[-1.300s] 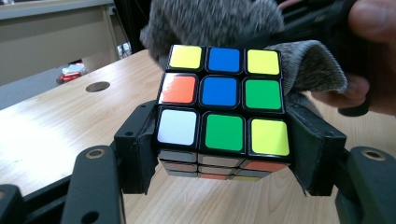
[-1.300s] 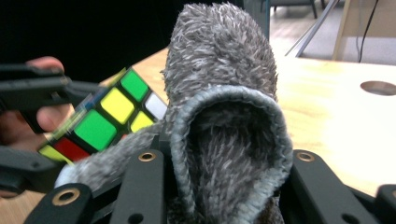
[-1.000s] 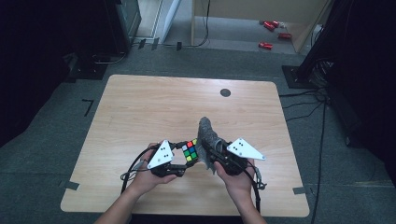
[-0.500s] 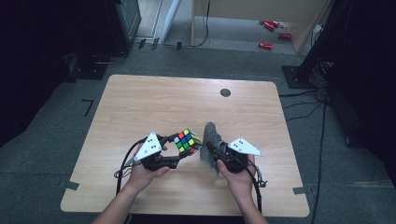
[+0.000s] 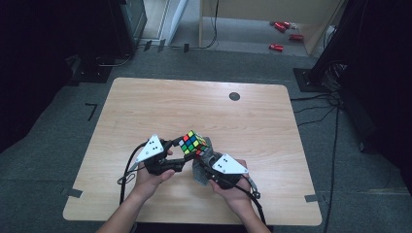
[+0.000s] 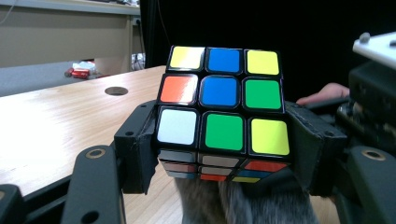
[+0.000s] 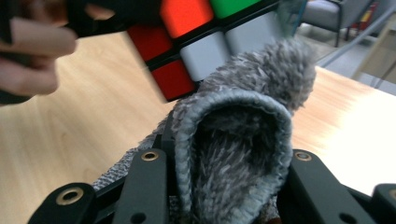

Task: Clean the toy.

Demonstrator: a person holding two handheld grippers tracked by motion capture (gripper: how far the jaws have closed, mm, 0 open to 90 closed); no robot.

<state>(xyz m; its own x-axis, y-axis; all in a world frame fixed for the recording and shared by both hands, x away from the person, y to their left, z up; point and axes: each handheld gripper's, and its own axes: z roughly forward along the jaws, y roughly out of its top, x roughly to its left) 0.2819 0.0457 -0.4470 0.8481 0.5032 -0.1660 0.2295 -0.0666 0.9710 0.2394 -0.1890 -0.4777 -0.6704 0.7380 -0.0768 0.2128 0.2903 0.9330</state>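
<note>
A multicoloured puzzle cube (image 5: 193, 143) (image 6: 224, 112) hangs above the near middle of the wooden table (image 5: 145, 107), clamped between the jaws of my left gripper (image 5: 187, 148) (image 6: 219, 144). Its red and white squares (image 7: 182, 42) sit close above a fuzzy grey cloth (image 7: 233, 149) (image 5: 200, 167). My right gripper (image 5: 206, 165) (image 7: 224, 182) is shut on that cloth, which bulges up between its jaws and touches the underside of the cube. The grey cloth (image 6: 243, 205) also lies under the cube in the left gripper view.
A small dark round hole (image 5: 234, 96) marks the far side of the table. Red objects (image 5: 282, 34) lie on the floor beyond it, and black cables (image 5: 316, 102) run along the floor at the right. The person's hands (image 5: 145, 182) hold both grippers near the front edge.
My left gripper has lifted the cube and carried it right and forward over the cloth. The right gripper has brought the cloth up under the cube.
</note>
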